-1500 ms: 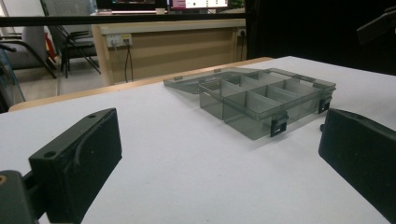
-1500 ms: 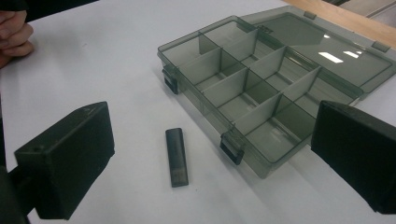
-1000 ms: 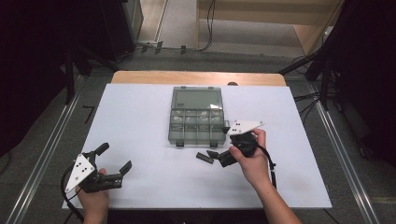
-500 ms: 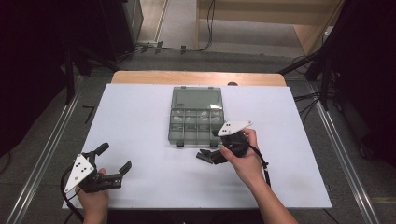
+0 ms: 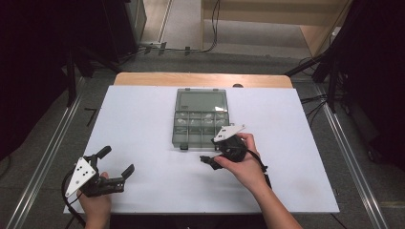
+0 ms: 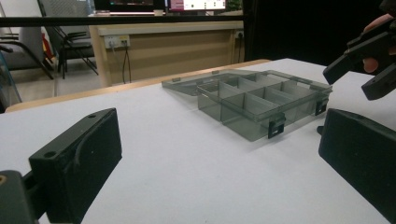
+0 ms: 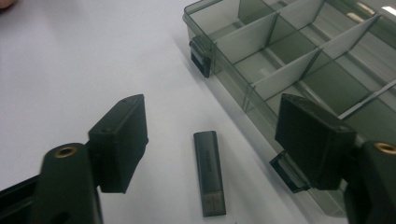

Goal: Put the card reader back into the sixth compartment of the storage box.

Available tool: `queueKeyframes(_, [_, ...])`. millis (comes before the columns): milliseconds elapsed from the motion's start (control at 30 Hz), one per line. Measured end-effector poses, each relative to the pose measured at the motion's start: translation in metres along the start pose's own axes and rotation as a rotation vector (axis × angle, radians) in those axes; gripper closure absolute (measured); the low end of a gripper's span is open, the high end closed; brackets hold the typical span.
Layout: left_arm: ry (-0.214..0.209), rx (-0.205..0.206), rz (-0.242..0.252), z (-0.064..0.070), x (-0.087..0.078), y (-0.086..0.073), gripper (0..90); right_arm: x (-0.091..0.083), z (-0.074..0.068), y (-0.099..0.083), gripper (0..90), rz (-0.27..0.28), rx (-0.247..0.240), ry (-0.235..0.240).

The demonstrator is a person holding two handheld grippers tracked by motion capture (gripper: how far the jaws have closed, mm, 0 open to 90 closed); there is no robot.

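Observation:
A smoky clear organizer box point(image 5: 199, 119) lies open mid-table, its lid flat behind it. A small grey USB stick point(image 7: 209, 172) lies on the white table just in front of the box's front wall. My right gripper point(image 7: 215, 137) hovers over the stick, open, with one jaw on each side of it and not touching it. In the high view the right gripper point(image 5: 210, 160) sits at the box's front right corner. My left gripper point(image 5: 116, 161) rests open near the front left of the table, holding nothing. From there the box point(image 6: 252, 100) stands ahead.
The white table top point(image 5: 143, 124) ends in a wooden strip point(image 5: 200, 79) at the back. Two latches point(image 7: 201, 56) stick out from the box's front wall. The right gripper point(image 6: 369, 60) shows at the upper right of the left gripper view.
The right hand and its gripper have shifted a little to the left along the box's front edge. The left gripper has not moved.

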State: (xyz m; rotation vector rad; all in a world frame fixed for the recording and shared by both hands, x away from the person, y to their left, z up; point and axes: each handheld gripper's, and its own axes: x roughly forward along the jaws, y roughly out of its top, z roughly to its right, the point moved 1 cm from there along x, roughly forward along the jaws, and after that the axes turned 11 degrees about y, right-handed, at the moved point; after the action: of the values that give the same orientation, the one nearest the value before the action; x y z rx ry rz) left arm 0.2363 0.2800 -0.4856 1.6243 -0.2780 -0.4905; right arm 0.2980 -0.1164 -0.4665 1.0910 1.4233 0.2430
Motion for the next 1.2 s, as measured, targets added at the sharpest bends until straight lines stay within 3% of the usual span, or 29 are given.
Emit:
queueKeyframes(133, [-0.001, -0.002, 0.001, 0.000, 0.000, 0.000, 0.0, 0.005, 0.000, 0.000, 32.6, -0.019, 0.006, 0.001])
queueKeyframes(200, [-0.001, -0.002, 0.000, 0.000, 0.000, 0.000, 0.0, 0.008, 0.001, -0.001, 40.9, -0.036, 0.015, 0.011])
queueKeyframes(333, [-0.001, -0.002, 0.001, 0.000, 0.000, 0.000, 0.0, 0.014, 0.002, -0.003, 45.9, -0.069, 0.014, -0.002])
queueKeyframes(533, [-0.001, -0.002, 0.001, 0.000, 0.000, 0.000, 0.0, 0.021, 0.004, -0.006, 51.9, -0.109, 0.024, -0.016])
queueKeyframes(900, [-0.002, -0.001, 0.000, 0.000, 0.000, 0.000, 0.0, 0.033, 0.007, -0.011, 65.6, -0.152, 0.041, 0.003])
queueKeyframes(1000, [-0.002, -0.001, 0.000, 0.000, 0.000, 0.000, 0.0, 0.034, 0.007, -0.012, 67.2, -0.161, 0.042, 0.018])
queueKeyframes(1200, [-0.003, -0.001, -0.001, 0.000, 0.000, 0.000, 0.0, 0.037, 0.008, -0.014, 68.5, -0.171, 0.043, 0.001])
